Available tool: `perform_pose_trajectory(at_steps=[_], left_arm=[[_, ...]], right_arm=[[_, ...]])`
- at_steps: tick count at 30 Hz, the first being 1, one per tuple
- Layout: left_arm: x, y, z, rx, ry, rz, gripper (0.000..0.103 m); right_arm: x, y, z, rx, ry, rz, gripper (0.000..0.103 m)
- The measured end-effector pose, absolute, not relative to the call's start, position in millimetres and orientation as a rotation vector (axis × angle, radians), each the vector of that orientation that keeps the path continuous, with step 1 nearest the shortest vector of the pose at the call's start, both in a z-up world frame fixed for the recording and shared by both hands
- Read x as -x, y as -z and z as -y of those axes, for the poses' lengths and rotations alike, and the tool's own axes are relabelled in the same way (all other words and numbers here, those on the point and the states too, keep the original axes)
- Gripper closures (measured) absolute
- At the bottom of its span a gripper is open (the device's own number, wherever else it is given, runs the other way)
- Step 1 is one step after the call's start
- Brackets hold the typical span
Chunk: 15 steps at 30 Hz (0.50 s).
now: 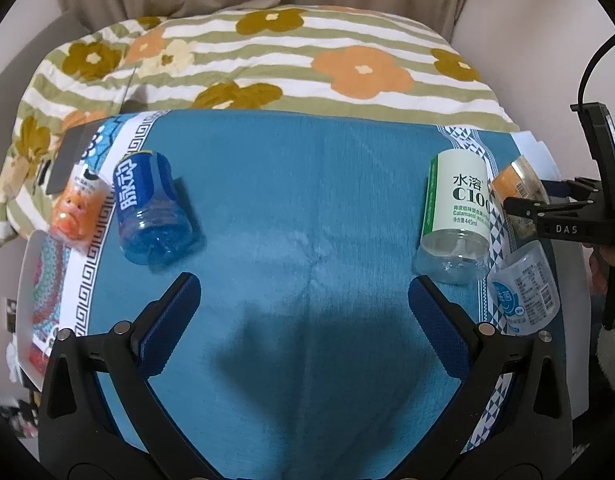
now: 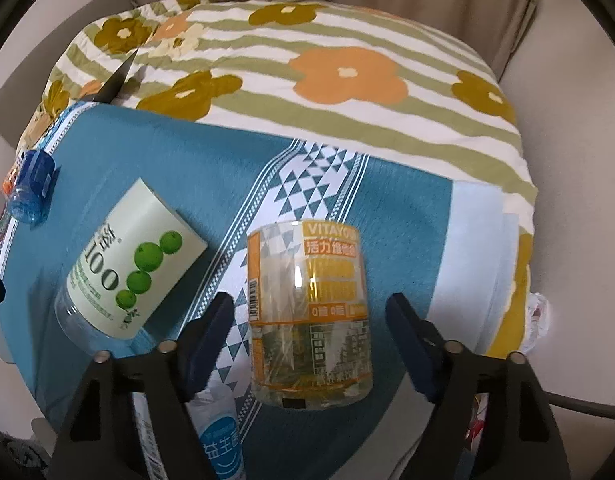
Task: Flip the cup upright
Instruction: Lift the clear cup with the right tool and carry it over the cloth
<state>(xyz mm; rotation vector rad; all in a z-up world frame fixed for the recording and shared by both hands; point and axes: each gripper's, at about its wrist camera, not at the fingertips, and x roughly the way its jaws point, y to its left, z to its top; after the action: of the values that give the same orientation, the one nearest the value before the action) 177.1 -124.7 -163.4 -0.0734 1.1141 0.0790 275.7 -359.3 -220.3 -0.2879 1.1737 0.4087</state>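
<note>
Several cut-bottle cups lie on their sides on a blue cloth [image 1: 307,208]. An orange-labelled clear cup [image 2: 309,312] lies between the open fingers of my right gripper [image 2: 309,328]; it also shows in the left wrist view [image 1: 515,188], by the right gripper's fingertips [image 1: 519,206]. A green-and-white cup [image 2: 131,260] [image 1: 457,216] lies to its left. A blue cup [image 1: 151,208] [image 2: 31,186] and an orange cup [image 1: 77,208] lie at the cloth's left side. My left gripper [image 1: 303,312] is open and empty over bare cloth.
A pale-blue-labelled cup [image 1: 523,288] [image 2: 221,436] lies near the front right, under the right gripper's left finger. A flowered striped quilt [image 1: 267,60] lies behind the cloth. A dark flat object [image 1: 67,160] sits at the far left corner.
</note>
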Motion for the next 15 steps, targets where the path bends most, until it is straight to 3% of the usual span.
perform_pose_trajectory(at_steps=[4, 15], left_arm=[[-177, 165, 125, 0.083, -0.076, -1.117, 0.000], [-169, 150, 122, 0.072, -0.072, -1.089, 0.000]], right_arm=[[-277, 226, 360, 0.295, -0.424, -1.190, 0.047], [-272, 205, 359, 0.288, -0.419, -1.155, 0.047]])
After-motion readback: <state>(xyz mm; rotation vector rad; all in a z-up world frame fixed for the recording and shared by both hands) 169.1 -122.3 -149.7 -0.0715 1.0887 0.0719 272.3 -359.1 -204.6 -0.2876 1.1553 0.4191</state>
